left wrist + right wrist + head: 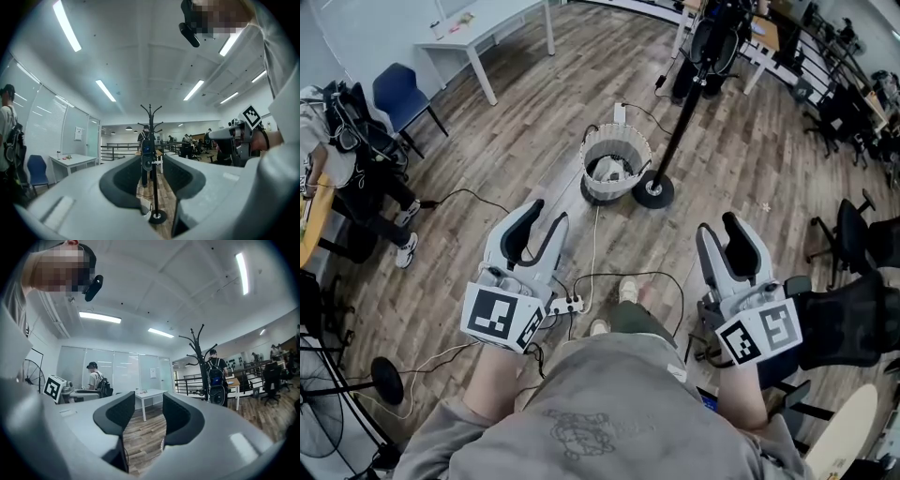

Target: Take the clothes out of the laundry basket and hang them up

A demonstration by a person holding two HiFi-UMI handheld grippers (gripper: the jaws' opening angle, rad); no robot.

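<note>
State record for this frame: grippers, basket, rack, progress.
left gripper: open, nothing between the jaws
right gripper: open, nothing between the jaws
laundry basket: white, on the wood floor ahead of the person; light and dark items inside, too small to identify
coat rack: black, with its round base right beside the basket; upper hooks look bare in the left gripper view
progress: no garment held, none seen on the rack
</note>
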